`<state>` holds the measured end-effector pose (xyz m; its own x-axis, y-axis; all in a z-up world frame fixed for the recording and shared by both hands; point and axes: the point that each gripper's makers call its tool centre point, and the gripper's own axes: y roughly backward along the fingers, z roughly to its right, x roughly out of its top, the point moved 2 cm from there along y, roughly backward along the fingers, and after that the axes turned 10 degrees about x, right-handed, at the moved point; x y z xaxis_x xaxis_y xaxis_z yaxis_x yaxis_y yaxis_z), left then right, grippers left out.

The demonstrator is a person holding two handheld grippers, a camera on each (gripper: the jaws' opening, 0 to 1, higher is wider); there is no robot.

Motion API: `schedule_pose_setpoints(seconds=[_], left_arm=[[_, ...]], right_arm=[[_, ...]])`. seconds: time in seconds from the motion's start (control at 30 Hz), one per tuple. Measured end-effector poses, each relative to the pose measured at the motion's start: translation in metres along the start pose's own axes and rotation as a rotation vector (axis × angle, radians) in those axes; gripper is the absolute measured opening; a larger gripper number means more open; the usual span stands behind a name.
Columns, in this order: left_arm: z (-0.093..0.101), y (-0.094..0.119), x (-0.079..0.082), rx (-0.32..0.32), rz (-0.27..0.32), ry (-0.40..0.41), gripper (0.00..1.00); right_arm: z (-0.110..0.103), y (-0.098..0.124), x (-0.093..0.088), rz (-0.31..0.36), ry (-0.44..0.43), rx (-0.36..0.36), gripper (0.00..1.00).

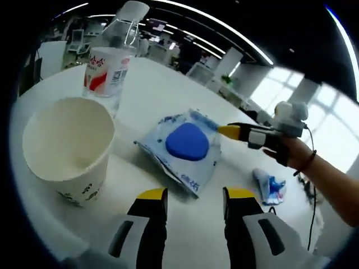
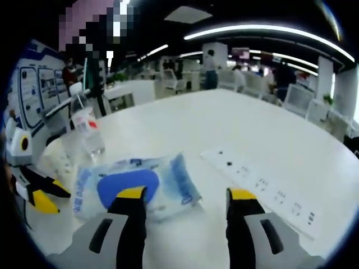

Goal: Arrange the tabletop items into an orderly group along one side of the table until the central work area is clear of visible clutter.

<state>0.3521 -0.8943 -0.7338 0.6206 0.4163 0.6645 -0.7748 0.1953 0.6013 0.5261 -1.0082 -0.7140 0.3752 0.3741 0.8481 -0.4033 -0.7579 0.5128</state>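
Wet-wipes pack sat mid-desk, label print too blurry to read. Left tool gaped wide, holding nothing; right tool wide too, jaw at the pack's edge. Paper cup and bottle near the desk rim.

A wet-wipe pack, pale blue with a darker blue oval lid, lies flat on the white tabletop. Near it stand an open paper cup and a clear water bottle with a red-and-white label. A small crumpled wrapper lies apart.
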Motion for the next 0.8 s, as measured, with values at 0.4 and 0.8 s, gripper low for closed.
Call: schedule_pose_setpoints(seconds=[0.4, 0.8], left_arm=[[-0.004, -0.012, -0.001, 0.072, -0.040, 0.080, 0.27], [-0.006, -0.018, -0.004, 0.104, -0.056, 0.043, 0.12]], right_arm=[[0.003, -0.010, -0.011, -0.075, 0.063, 0.006, 0.32], [0.000, -0.017, -0.017, -0.130, 0.123, 0.013, 0.16]])
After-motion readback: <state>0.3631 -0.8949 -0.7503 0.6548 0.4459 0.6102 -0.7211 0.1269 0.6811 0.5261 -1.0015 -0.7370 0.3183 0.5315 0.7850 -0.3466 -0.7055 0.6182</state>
